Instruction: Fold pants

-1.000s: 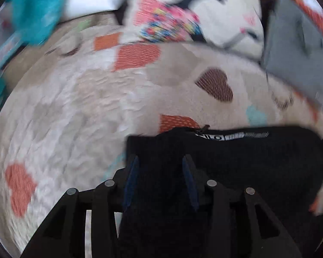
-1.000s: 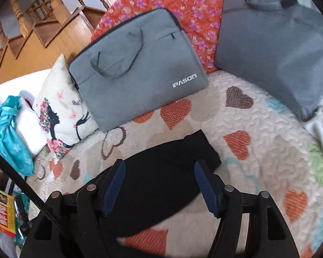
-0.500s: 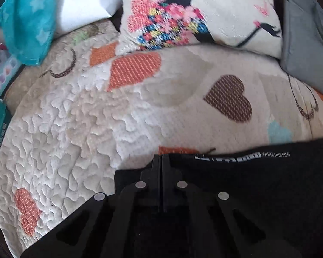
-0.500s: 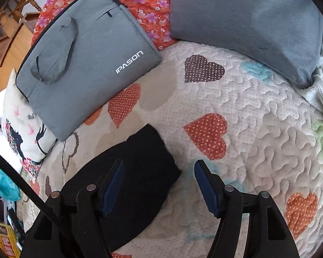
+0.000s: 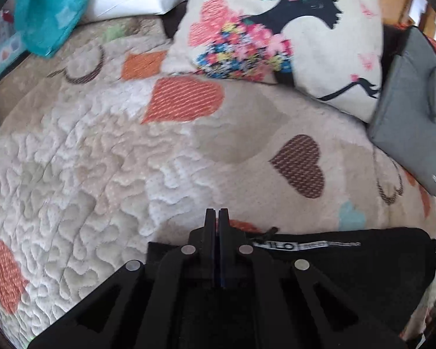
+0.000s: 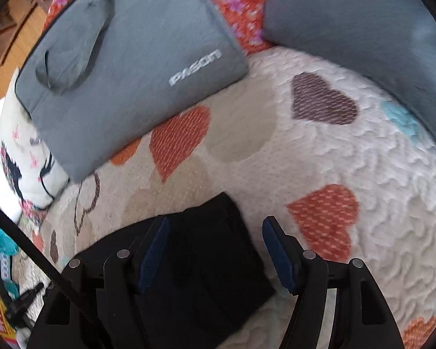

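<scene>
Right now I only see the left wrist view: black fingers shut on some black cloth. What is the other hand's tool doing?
Observer: The right fingers stand open above one end of the black pants, gripping nothing.
Operator: Is anything lying past that end?
Observer: Only the heart-print quilt; nothing else lies close to it.
Operator: And the grey thing at my right edge?
Observer: That is a grey bag with handles, lettered IPASON.

Open hand-held gripper (image 6: 215, 250), black pants (image 6: 218, 261) between
</scene>
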Demonstrator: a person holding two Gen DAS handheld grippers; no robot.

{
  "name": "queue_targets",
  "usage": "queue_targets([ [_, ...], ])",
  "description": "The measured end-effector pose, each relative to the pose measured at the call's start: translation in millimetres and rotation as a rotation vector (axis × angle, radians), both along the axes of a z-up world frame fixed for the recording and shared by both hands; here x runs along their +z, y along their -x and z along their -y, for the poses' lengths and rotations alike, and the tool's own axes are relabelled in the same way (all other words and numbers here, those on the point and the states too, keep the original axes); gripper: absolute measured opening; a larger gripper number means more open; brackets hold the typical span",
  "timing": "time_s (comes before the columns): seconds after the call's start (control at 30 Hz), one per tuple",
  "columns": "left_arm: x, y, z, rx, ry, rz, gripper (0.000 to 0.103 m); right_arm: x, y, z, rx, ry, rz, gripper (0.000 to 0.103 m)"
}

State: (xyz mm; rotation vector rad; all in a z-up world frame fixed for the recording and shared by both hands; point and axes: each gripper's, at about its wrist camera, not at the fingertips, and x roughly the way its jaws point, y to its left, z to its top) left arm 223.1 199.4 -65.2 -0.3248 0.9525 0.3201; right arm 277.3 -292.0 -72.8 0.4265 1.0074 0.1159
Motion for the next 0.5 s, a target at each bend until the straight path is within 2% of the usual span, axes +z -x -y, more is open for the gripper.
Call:
queue_targets([
  [0.03,1,0,1,-0.004,0.002,0.003,0.002,-1,0,-5,0.021,0.022,-0.004,0.069],
  [0.07,1,0,2,-0.01,0.009,0.006,0.003,0,0,-10,0.033,0.075,-0.005,0.05],
  [0.1,1,0,3,-0.013,0.014,0.007,0.004,0,1,-12,0.039,0.098,-0.016,0.039],
  [0.13,1,1,3,-0.015,0.023,0.007,0.004,1,1,-10,0.036,0.083,-0.022,0.031],
  [0.17,1,1,2,-0.015,0.029,0.008,0.005,3,3,-3,0.004,0.065,-0.023,0.028],
  [0.23,1,3,0,-0.008,0.032,0.012,0.006,7,7,8,-0.059,0.071,-0.017,0.025],
  [0.3,2,5,-2,-0.004,0.032,0.014,0.009,10,12,23,-0.156,0.119,-0.018,0.023],
  [0.33,2,7,-3,-0.007,0.034,0.019,0.015,11,15,34,-0.21,0.115,-0.019,0.024],
  [0.4,2,5,-6,-0.022,0.029,0.023,0.034,12,21,53,-0.267,0.051,-0.013,0.027],
  [0.47,2,4,-4,-0.046,0.027,0.02,0.042,18,24,58,-0.256,0.013,0.005,0.032],
  [0.5,0,3,-4,-0.064,0.045,0.016,0.043,22,25,56,-0.238,0.01,0.018,0.035],
])
